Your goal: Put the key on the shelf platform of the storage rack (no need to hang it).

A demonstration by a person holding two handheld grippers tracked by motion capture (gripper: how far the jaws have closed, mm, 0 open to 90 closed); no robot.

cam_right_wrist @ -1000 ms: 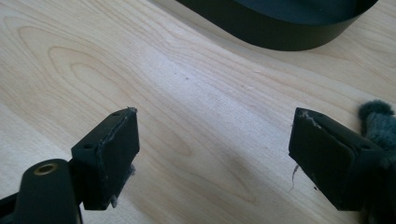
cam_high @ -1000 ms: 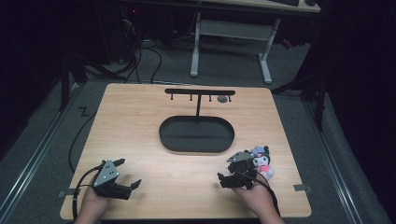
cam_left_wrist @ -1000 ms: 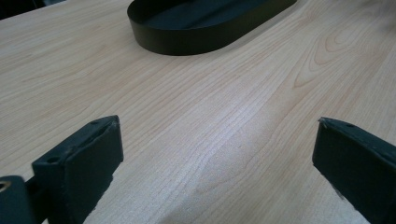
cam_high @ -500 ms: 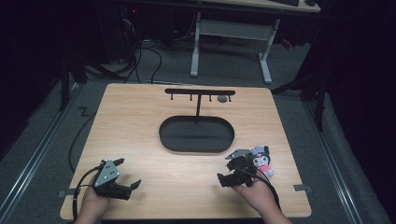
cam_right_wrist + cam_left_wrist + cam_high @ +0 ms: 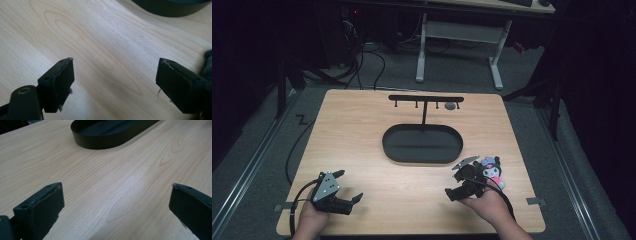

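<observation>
The counter (image 5: 362, 135) was evenly lit from above while the surrounding room lay nearly black. Both gripper views were soft, with a pale sheen on the wood.

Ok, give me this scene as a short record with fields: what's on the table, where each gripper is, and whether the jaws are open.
surface: light wooden table
centre: black oval tray with a T-shaped hook stand rising from its far side
toy: small plush toy, black, white and pink, near the right front, beside the right gripper
left gripper: front left of the table, jaws wide apart, nothing between them
right gripper: front right, jaws wide apart, nothing between them; toy at its outer side
hands: one on each gripper, at the near edge
</observation>
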